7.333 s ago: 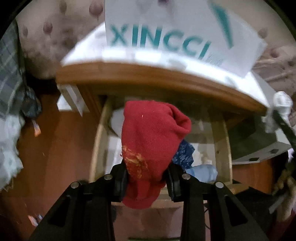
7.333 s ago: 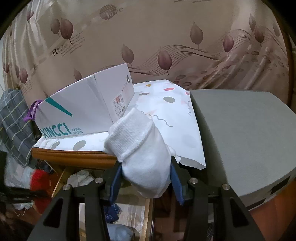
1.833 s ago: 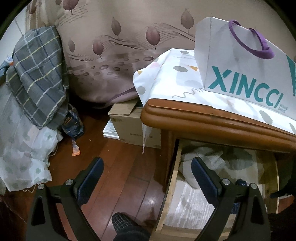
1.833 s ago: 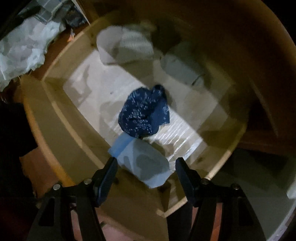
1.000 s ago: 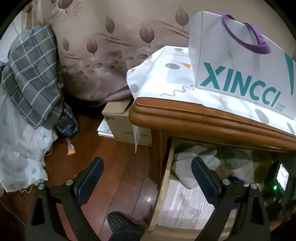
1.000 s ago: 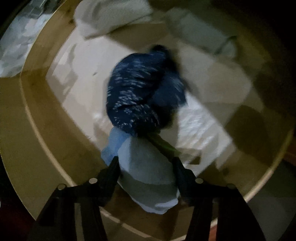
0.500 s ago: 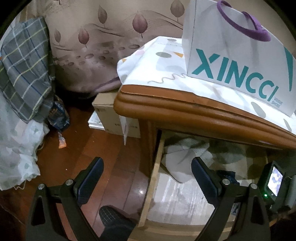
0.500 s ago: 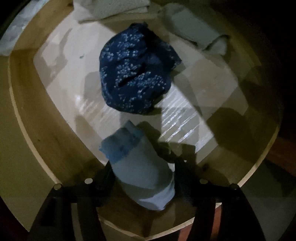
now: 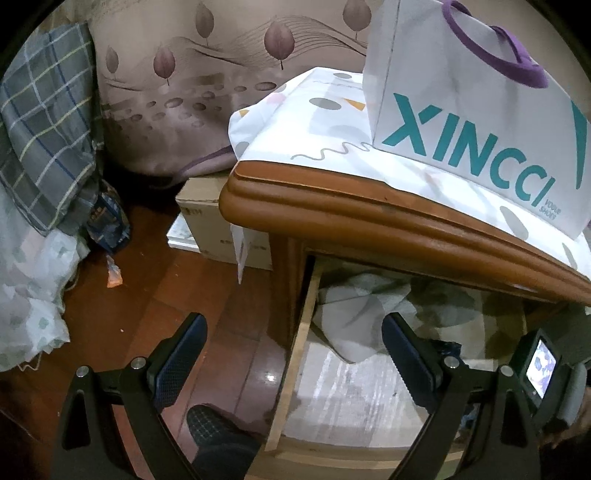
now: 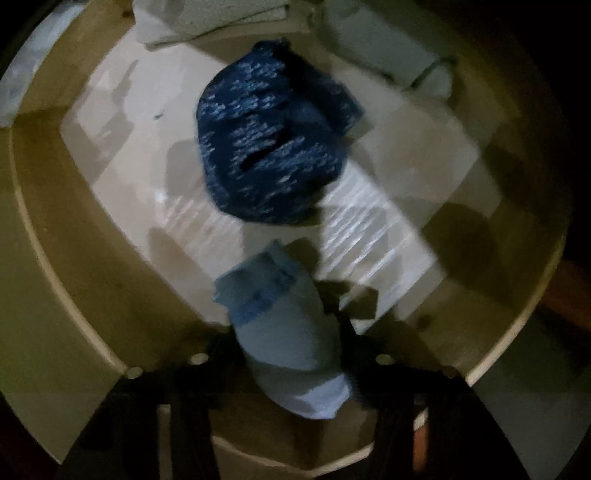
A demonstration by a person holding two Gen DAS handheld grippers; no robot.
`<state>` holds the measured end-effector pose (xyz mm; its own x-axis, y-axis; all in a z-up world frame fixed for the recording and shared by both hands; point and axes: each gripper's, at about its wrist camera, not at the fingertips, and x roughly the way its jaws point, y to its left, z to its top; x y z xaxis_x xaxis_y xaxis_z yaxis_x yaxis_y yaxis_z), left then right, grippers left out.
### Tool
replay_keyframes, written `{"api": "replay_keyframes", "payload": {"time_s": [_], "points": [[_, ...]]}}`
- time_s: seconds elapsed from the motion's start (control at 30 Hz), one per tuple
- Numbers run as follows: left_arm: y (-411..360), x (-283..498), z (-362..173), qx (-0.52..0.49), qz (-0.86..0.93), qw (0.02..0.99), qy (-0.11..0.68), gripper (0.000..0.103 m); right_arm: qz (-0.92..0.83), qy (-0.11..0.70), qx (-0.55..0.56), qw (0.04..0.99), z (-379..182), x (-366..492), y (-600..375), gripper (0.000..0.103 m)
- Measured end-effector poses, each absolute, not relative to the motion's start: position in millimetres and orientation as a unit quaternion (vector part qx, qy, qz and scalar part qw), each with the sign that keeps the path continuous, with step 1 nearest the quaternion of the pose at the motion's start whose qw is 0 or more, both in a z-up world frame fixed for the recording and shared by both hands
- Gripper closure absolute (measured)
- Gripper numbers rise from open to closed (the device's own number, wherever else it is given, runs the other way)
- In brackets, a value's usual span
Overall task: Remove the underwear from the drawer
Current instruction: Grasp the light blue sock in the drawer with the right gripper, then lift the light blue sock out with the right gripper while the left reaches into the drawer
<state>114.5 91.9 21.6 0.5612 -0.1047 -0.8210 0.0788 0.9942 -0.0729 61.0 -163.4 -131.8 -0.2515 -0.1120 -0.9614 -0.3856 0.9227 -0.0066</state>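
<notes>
Right claw [image 10: 291,354] pinching a light blue rolled garment [image 10: 288,328], apparently lifted just off the drawer [image 10: 74,295] floor near the front wall (frame blurred, dim; contact with the floor cannot be confirmed). Ahead of the right claw, a navy patterned underwear piece [image 10: 273,147] lies loose mid-drawer; pale folded cloth [image 10: 207,18] further ahead against the back. Left claw [image 9: 291,354] spread wide, empty, hovering over the drawer's left side rail, half above the wood floor [image 9: 155,295]. Step in hand, as I judge it: withdrawal of the blue piece. Next move calls for a straight lift up and back toward the holder, keeping the dangling end above the front wall. Edges: the brown tabletop [image 9: 369,218] overhangs the drawer's rear, so headroom is tight ahead of the claws and open only toward the front. XINCCI paper bag [image 9: 472,110] on a spotted cloth [image 9: 303,122] above; not in the way.
</notes>
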Motion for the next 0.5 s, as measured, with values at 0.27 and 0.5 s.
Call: {"api": "replay_keyframes", "payload": {"time_s": [0.27,0.5], "points": [[89,119,9,-0.041,-0.073,0.863,0.498,0.010,0.094,0.722,-0.120,0.675,-93,53,-166,0.062],[77,114,-6,-0.071,-0.119,0.843,0.520,0.010,0.031,0.622,-0.037,0.782,-42,23,-184,0.062]]}}
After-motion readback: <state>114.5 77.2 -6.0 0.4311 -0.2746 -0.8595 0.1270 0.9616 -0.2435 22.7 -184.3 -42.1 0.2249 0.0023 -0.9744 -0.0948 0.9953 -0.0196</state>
